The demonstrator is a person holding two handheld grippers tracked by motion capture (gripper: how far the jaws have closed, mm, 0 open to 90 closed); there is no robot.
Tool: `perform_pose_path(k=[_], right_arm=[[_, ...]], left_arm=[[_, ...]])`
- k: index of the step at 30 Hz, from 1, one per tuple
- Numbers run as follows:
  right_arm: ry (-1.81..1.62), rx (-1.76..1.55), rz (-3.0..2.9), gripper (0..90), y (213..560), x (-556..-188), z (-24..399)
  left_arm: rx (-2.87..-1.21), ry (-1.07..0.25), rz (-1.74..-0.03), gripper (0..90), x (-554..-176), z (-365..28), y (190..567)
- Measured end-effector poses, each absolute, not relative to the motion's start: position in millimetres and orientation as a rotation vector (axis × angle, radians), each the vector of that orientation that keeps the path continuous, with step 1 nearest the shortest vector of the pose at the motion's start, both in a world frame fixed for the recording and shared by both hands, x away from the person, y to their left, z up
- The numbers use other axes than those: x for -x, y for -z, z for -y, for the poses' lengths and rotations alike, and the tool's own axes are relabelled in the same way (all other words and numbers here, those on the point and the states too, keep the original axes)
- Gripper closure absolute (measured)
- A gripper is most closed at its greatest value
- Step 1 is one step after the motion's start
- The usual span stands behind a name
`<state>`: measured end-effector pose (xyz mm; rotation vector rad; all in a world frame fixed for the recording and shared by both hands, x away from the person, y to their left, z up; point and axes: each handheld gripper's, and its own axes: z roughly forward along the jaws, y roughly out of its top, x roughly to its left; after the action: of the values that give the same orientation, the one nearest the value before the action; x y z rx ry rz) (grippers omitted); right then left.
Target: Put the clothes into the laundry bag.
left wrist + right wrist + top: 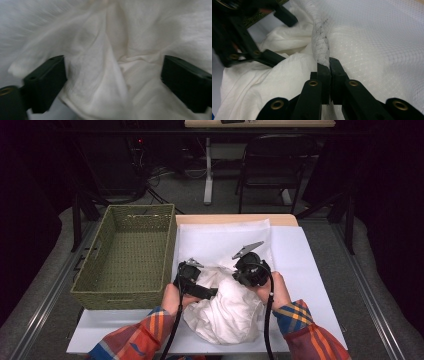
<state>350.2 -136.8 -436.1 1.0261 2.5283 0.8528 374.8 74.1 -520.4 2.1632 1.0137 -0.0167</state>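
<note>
A crumpled white cloth [225, 312] lies on the white sheet in front of the person. A white mesh bag [225, 242] spreads flat behind it. My right gripper [236, 277] is shut on the twisted rim of the mesh bag [320, 42], pinched between its fingertips [323, 71]. My left gripper [211, 292] points right into the cloth with its jaws wide open. Folds of the cloth [100, 50] lie between the two pads [47, 80], which stand apart from it. In the right gripper view, the left gripper [283, 37] sits at the upper left over the cloth [274, 75].
A green woven basket [167, 245] stands on the left, beside the white sheet [300, 260], and holds nothing. A chair and table legs stand on the floor beyond the table's far edge.
</note>
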Motion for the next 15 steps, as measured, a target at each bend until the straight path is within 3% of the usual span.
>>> perform_pose_path(k=[1, 2, 4, 5, 6, 7, 12, 15], right_arm=[[-0.852, -1.024, -2.527, 88.4, 435.8, -349.6, 135.9], [-0.852, -1.024, -2.527, 88.4, 435.8, -349.6, 135.9], [-0.858, -1.019, -2.525, 88.4, 435.5, -349.2, 136.1], [-0.865, -1.023, -2.525, 88.4, 434.8, -348.6, 136.1], [-0.865, -1.023, -2.525, 88.4, 434.8, -348.6, 136.1], [-0.878, -1.021, -2.515, 88.5, 433.5, -347.9, 136.1], [-0.952, -0.991, -2.507, 88.5, 423.6, -342.5, 131.8], [-0.944, -0.974, -2.531, 88.5, 425.7, -342.3, 128.2]], left_arm=[[-2.167, 0.051, -0.993, 28.3, -377.0, -69.1, 528.1], [-2.167, 0.051, -0.993, 33.7, -377.0, -69.1, 528.1], [-2.144, 0.063, -0.983, 59.0, -376.6, -68.0, 531.8], [-2.122, 0.068, -0.968, 66.5, -375.9, -67.8, 531.7], [-2.113, 0.086, -0.956, 66.5, -375.5, -67.3, 530.3], [-2.111, 0.081, -0.927, 75.3, -374.1, -65.5, 527.0], [-2.098, 0.059, -0.786, 75.6, -367.1, -49.5, 509.4], [-2.127, 0.008, -0.79, 73.8, -370.0, -38.5, 514.4]])
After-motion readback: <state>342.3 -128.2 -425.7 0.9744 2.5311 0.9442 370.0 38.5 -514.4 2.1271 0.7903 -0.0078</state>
